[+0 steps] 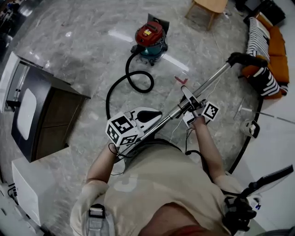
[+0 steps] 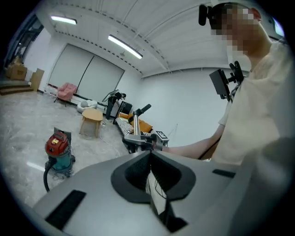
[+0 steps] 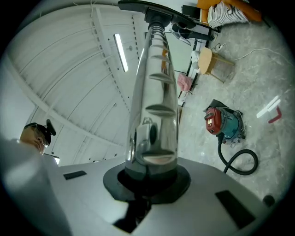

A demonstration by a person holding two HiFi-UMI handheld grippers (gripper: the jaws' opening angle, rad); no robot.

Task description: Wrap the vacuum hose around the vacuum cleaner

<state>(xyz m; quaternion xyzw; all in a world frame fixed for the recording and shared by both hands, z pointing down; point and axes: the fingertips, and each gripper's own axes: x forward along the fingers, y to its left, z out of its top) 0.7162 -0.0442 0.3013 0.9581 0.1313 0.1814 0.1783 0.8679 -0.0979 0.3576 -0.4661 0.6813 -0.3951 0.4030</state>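
I'm looking down on a pale marble floor [image 1: 83,50] in a big, bright room. A dark cabinet [image 1: 50,110] stands at the left, a wooden stool [image 1: 209,5] at the top edge, and a sofa [image 1: 276,46] with orange cushions and a striped throw at the right.

The vacuum cleaner [image 1: 150,38], red on top with a teal drum, stands upright on the floor well ahead of me, apart from both grippers. Its black hose [image 1: 127,73] leaves the drum, lies in one loose loop on the floor just in front of it, then curves toward me. None of it is around the drum.

My right gripper [image 3: 150,168] is clamped on the shiny metal tube [image 1: 212,79]. In the right gripper view the tube rises straight out from between the jaws, both pads tight against it. From the head view the tube runs diagonally, its black handle [image 1: 244,59] up near the sofa and its other end down by my left gripper [image 2: 150,156].

The left gripper's jaws are pressed together. Its own view shows the pads meeting in a thin line with nothing I can make out between them. It sits low, close to my body, pointing toward the right gripper and the tube beyond.
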